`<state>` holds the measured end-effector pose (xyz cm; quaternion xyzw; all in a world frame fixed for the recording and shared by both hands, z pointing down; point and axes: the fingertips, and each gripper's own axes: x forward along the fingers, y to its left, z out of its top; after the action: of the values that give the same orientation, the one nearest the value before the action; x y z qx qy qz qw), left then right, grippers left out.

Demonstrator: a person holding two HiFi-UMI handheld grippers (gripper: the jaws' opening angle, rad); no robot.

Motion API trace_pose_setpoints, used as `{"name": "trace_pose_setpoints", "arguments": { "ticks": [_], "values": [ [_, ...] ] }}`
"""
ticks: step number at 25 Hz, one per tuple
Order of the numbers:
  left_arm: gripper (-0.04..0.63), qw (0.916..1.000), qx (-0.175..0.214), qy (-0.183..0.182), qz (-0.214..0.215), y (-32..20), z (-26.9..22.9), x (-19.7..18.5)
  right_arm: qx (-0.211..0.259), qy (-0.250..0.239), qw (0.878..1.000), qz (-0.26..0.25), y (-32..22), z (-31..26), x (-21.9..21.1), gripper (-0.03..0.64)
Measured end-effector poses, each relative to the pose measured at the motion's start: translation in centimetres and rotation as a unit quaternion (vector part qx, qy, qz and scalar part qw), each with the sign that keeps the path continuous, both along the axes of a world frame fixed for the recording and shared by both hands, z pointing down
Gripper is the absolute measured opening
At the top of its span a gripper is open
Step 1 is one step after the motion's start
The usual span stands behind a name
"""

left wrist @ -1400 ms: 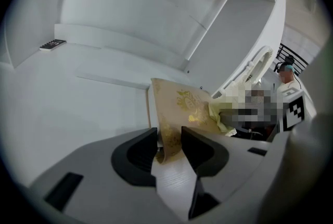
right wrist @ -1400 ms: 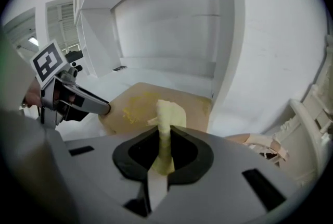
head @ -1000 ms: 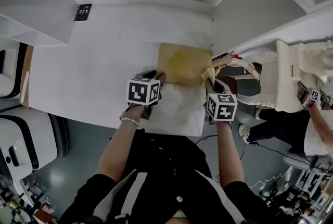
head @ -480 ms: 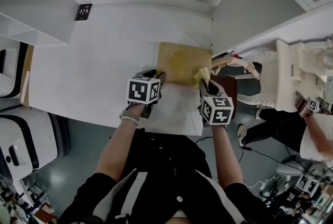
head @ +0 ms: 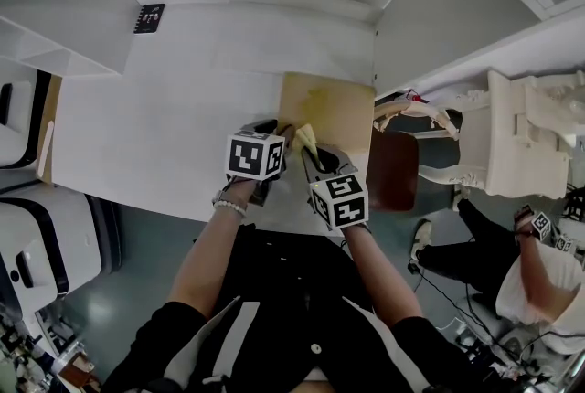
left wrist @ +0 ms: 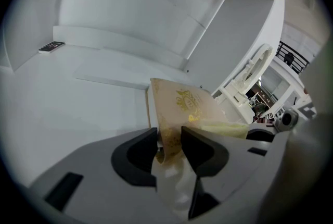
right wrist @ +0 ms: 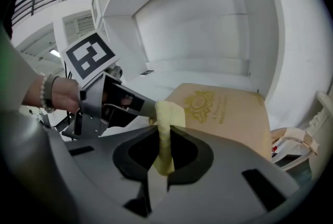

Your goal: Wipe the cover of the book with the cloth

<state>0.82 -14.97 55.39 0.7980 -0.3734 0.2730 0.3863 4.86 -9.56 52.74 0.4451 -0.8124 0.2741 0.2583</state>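
A tan book [head: 331,111] with a gold emblem on its cover lies on the white table [head: 164,135], near the right edge. My left gripper [head: 277,134] is shut on the book's near left corner [left wrist: 167,137]. A pale yellow cloth [head: 305,141] is pinched in my right gripper [head: 313,154], which is shut on it; the cloth rests on the cover's near left part, right beside the left gripper. In the right gripper view the cloth [right wrist: 165,134] stands up between the jaws, with the book [right wrist: 229,111] beyond it.
A small black marker card [head: 149,17] lies at the table's far left. A dark chair seat [head: 393,170] and ornate white furniture [head: 516,135] stand off the table's right edge. Another person [head: 539,263] with a marker cube sits at lower right.
My right gripper has swept the yellow cloth leftward across the cover, from the book's right edge to its near left corner. The left gripper has kept its hold and place.
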Motion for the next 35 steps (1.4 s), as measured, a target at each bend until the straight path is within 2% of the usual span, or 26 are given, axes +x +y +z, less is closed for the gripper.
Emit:
{"name": "trace_pose_setpoints", "arguments": {
  "ticks": [6, 15, 22, 35],
  "values": [
    [0.144, 1.0000, 0.002, -0.002, 0.002, 0.0, 0.0, 0.0, -0.007, 0.013, 1.000, -0.025, 0.4, 1.4, -2.3, 0.037],
    [0.144, 1.0000, 0.004, -0.004, 0.008, 0.0, -0.1, 0.0, -0.004, 0.038, 0.999, -0.023, -0.2, 2.3, -1.6, 0.037],
    [0.144, 0.9999, 0.004, -0.006, 0.012, 0.0, 0.0, 0.0, -0.008, 0.053, 0.999, 0.004, 0.1, 2.4, 1.8, 0.037],
    [0.144, 0.9998, 0.005, -0.011, 0.014, -0.1, -0.1, 0.0, -0.020, 0.076, 0.992, 0.100, 1.7, 2.6, 11.0, 0.037]
  ]
}}
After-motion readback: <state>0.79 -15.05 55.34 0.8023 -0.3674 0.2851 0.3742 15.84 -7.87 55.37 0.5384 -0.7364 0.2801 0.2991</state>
